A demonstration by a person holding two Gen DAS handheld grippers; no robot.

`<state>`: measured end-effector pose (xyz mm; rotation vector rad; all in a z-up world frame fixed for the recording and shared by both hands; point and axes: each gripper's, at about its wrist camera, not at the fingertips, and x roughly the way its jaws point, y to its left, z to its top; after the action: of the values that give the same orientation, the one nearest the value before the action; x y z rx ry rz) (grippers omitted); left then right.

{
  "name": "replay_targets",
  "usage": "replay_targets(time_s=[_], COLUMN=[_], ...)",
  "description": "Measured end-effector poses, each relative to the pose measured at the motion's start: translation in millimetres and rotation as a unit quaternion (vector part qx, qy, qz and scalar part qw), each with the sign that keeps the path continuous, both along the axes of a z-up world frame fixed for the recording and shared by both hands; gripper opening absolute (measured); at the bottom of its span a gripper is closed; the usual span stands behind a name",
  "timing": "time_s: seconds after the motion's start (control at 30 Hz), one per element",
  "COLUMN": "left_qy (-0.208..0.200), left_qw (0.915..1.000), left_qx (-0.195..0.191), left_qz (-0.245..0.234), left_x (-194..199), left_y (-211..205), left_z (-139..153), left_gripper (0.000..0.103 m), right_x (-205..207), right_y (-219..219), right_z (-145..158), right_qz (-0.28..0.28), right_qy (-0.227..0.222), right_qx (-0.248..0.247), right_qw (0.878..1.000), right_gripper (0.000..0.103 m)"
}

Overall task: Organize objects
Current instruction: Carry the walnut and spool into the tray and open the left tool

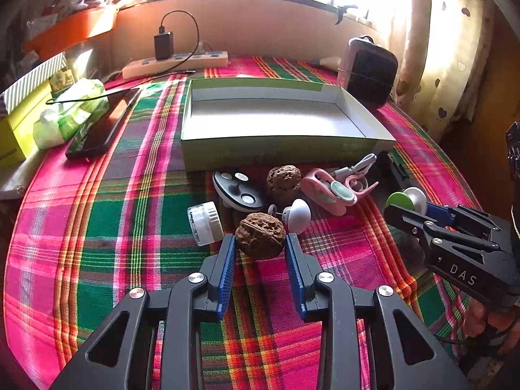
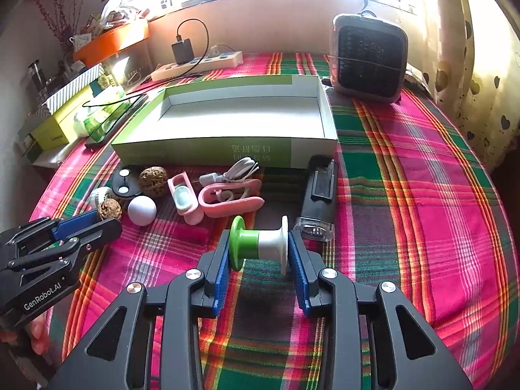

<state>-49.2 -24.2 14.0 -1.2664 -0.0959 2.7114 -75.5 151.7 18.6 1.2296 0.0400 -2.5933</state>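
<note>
My left gripper (image 1: 260, 243) has its blue pads on both sides of a brown walnut (image 1: 260, 235), shut on it at the cloth. My right gripper (image 2: 258, 247) is shut on a green and white spool (image 2: 260, 245), held by its two end discs. An empty green and white box (image 1: 276, 152) lies open behind the pile. The pile holds a second walnut (image 1: 283, 178), a white knob (image 1: 297, 214), a black oval case (image 1: 239, 191), a white cap (image 1: 205, 222) and pink clips (image 1: 328, 190). The right gripper also shows in the left wrist view (image 1: 403, 208).
A black flashlight-like device (image 2: 320, 195) lies right of the pile. A small heater (image 2: 369, 58) stands at the back right. A power strip (image 2: 198, 65) with a charger sits by the wall. A phone (image 1: 100, 126) and boxes (image 1: 19, 123) lie at the left.
</note>
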Motion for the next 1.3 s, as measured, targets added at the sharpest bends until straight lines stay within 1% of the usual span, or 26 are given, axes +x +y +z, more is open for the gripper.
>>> replay_targets(time_s=[0.17,0.33,0.6,0.77,0.97,1.03,1.1,1.17,1.3], left_qy=[0.005,0.014,0.038,0.051,0.062,0.058,0.050,0.043,0.039], left_qw=[1.0000,0.9998,0.9992,0.9986,0.9978,0.9981,0.9983,0.9988,0.9990], left_qx=[0.002,0.013,0.004,0.002,-0.004,-0.004,0.005,0.001,-0.005], left_qz=[-0.003,-0.005,-0.010,-0.012,-0.023,-0.021,-0.029,-0.022,-0.024], left_x=[-0.7,-6.3,-22.5,-38.3,-61.4,-70.2,-80.4,-89.2,-107.4], left_y=[-0.6,-2.6,-5.1,-9.1,-8.9,-8.5,-8.2,-7.7,-7.8], left_z=[8.3,21.1,45.8,61.2,75.2,75.2,73.3,70.3,64.9], left_gripper=[0.028,0.029,0.029,0.029,0.029,0.029,0.029,0.029,0.029], right_x=[-0.1,-3.5,-16.9,-30.1,-52.8,-63.4,-74.3,-84.2,-105.1], right_y=[-3.5,-8.7,-23.0,-30.6,-35.8,-36.1,-36.0,-37.5,-42.4], right_z=[7.0,20.9,49.6,63.3,69.6,69.4,67.4,64.8,57.1], right_qz=[0.007,0.017,0.036,0.043,0.046,0.046,0.043,0.042,0.040], right_qy=[0.008,0.024,0.058,0.070,0.067,0.061,0.051,0.045,0.032], right_qx=[0.001,0.001,0.008,0.012,0.015,0.010,0.008,0.012,0.016], right_qw=[1.000,1.000,0.998,0.997,0.997,0.997,0.998,0.998,0.999], right_gripper=[0.035,0.035,0.035,0.035,0.035,0.035,0.035,0.035,0.035])
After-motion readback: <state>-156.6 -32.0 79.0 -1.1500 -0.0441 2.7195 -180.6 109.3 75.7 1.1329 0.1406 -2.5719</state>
